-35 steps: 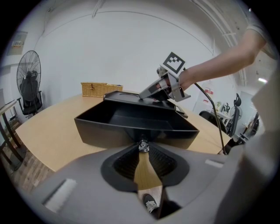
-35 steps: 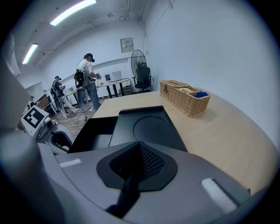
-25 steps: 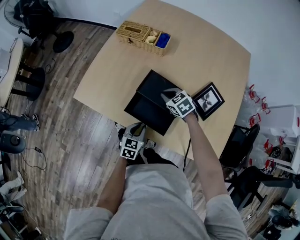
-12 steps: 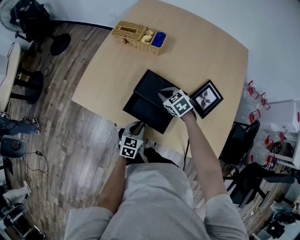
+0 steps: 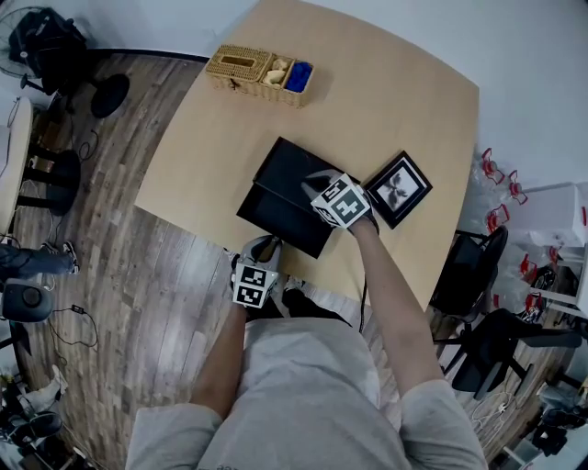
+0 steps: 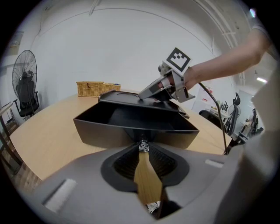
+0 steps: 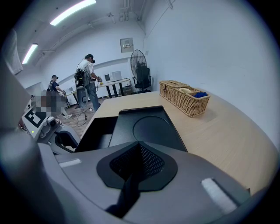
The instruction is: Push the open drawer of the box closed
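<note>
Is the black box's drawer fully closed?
No, the drawer juts out of the black box with its open inside showing.

Bright, even indoor light; ceiling strips [image 7: 72,12] blow out white in the right gripper view. Shadows soft. Both gripper views fisheye, with dark corners and blurred foreground. Black box [image 5: 292,195] shows little detail. Head view sharp, edges bent

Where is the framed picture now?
In the head view, the framed picture lies just right of the black box, near the table's right edge.
</note>
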### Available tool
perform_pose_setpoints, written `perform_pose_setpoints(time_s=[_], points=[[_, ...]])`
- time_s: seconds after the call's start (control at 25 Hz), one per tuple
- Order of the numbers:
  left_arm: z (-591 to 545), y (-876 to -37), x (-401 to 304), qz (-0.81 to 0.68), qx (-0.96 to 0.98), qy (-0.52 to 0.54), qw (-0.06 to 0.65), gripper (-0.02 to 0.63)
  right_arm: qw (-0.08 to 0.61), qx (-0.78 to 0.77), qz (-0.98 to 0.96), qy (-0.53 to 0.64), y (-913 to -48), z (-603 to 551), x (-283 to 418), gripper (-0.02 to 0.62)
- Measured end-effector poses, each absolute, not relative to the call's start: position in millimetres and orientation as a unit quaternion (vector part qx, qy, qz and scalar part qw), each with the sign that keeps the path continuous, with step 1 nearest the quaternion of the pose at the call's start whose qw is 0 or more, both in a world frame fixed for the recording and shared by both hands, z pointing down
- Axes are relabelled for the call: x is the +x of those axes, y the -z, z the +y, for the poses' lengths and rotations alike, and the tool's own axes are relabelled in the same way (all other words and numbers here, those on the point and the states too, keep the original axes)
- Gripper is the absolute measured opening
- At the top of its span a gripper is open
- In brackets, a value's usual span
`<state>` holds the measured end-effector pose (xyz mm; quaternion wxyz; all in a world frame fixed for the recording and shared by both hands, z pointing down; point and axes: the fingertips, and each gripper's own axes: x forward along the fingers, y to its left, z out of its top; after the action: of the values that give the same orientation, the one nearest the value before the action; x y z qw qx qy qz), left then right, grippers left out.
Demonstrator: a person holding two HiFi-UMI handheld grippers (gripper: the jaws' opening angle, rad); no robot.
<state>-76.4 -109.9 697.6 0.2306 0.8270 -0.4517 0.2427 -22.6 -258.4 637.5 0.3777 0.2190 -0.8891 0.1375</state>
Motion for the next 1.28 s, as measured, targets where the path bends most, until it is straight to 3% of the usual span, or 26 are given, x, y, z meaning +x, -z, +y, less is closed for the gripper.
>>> perform_pose_setpoints(time_s=[1.28], points=[[-141,-701,-66,-0.441,0.834,-0.24,0.226,0.126,0.376,0.216,-0.89,-0.137,-638,-260,-23,0.002]])
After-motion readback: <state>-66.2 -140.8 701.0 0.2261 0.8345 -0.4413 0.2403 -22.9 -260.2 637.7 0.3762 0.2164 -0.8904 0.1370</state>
